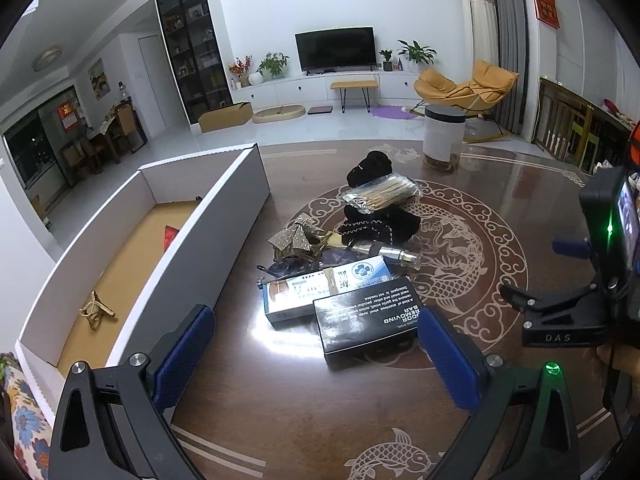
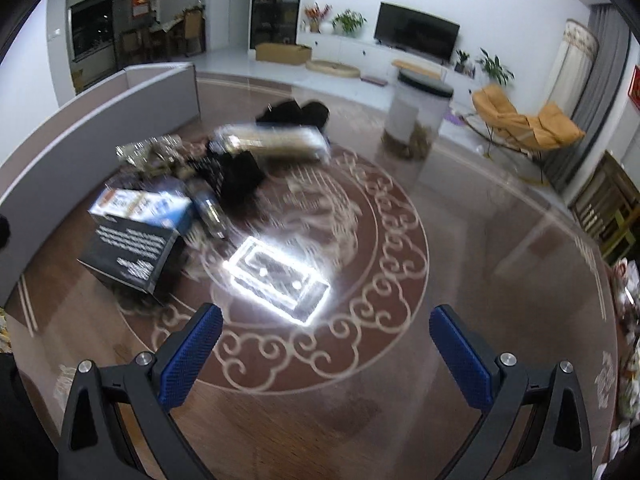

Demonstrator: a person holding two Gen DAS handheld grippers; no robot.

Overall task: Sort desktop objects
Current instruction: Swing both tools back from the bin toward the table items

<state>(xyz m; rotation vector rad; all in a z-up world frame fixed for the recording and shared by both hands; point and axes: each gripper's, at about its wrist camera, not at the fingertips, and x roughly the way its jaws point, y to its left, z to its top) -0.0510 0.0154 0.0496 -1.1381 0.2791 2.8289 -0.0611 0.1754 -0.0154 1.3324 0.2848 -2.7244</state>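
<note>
A pile of objects lies on the dark patterned table (image 1: 304, 420): a black box (image 1: 366, 326) printed "ODOR REMOVING BAR", a blue-and-white box (image 1: 320, 292), a glass bottle (image 1: 390, 254), a glittery bow (image 1: 294, 236), black fabric (image 1: 380, 222) and a bag of sticks (image 1: 382, 196). My left gripper (image 1: 320, 354) hovers open just before the black box, nothing between its blue pads. The right gripper (image 2: 326, 354) is open and empty over the table's pattern; the black box (image 2: 130, 254) and pile lie to its upper left, blurred. The right gripper's body (image 1: 576, 312) shows at the left view's right edge.
A long white cardboard box (image 1: 224, 216) stands to the left of the pile, holding a gold ornament (image 1: 96, 312) and a red item (image 1: 171, 236). A white cylinder with a dark lid (image 1: 442, 138) stands at the table's far side. A lamp's reflection (image 2: 280, 280) glares on the tabletop.
</note>
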